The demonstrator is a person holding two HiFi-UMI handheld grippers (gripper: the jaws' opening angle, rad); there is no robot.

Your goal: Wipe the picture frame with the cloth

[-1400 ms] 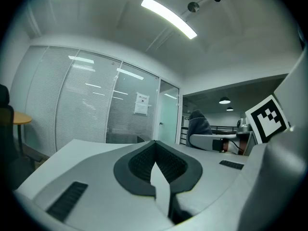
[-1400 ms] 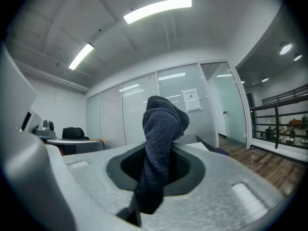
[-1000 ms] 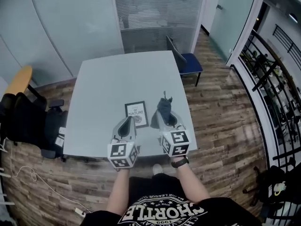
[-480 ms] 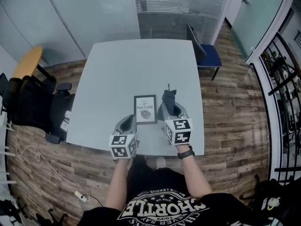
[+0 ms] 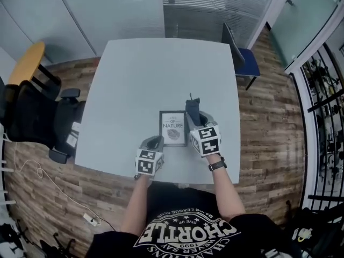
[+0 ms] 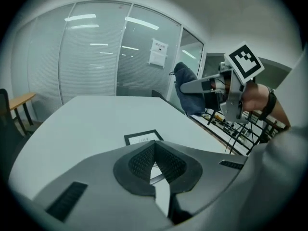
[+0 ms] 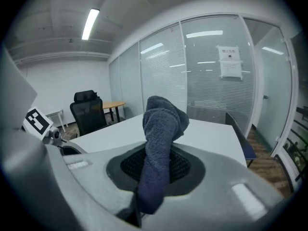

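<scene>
Right gripper [image 5: 194, 116], jaws clamped on dark cloth [image 7: 161, 138], hangs just beside picture frame [image 5: 173, 128] lying flat near table [image 5: 134, 79] front edge; left gripper [image 5: 155, 142], jaws together & empty, nearby. Likely best: pin frame w/ left, drag cloth lightly across its face.

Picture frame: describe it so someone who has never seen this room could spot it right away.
Find the pale grey table on the wooden floor, then its near edge by the person. A small black picture frame lies flat there, just left of the right hand-held gripper gripping a dark cloth. It alone is flat and printed, its white sheet reading NATURE.
</scene>
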